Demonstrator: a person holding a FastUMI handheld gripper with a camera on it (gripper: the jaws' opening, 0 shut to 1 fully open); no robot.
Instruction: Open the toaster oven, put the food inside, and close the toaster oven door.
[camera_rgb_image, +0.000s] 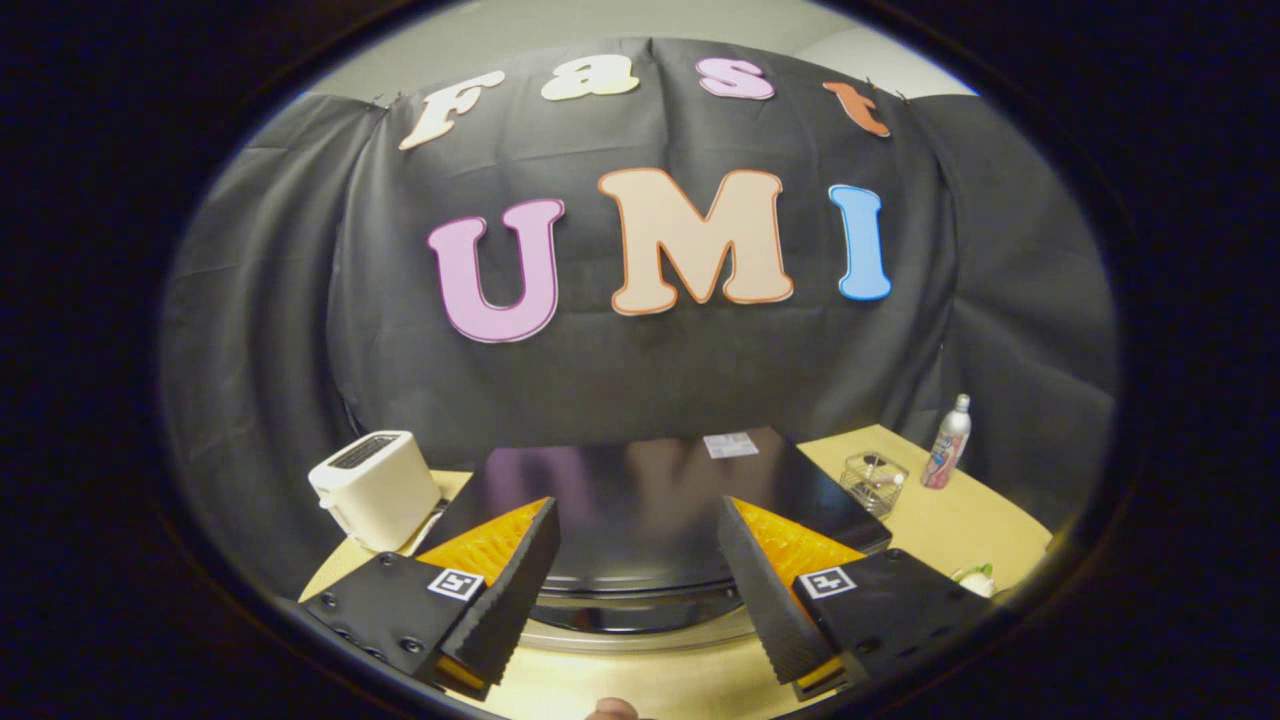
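The black toaster oven (640, 500) sits on the wooden table straight ahead, seen from above its glossy top. Its front edge with a silver rim (640, 632) lies between and just below my fingers. My gripper (638, 515) hovers over the oven's front, open wide with nothing between the fingers. A bit of pale food (975, 578) peeks out on the table past the right finger, mostly hidden.
A white slot toaster (375, 488) stands to the oven's left. To the right are a small clear container (873, 482) and a white spray bottle (948, 443). The black cloth wall hangs close behind the table (960, 520).
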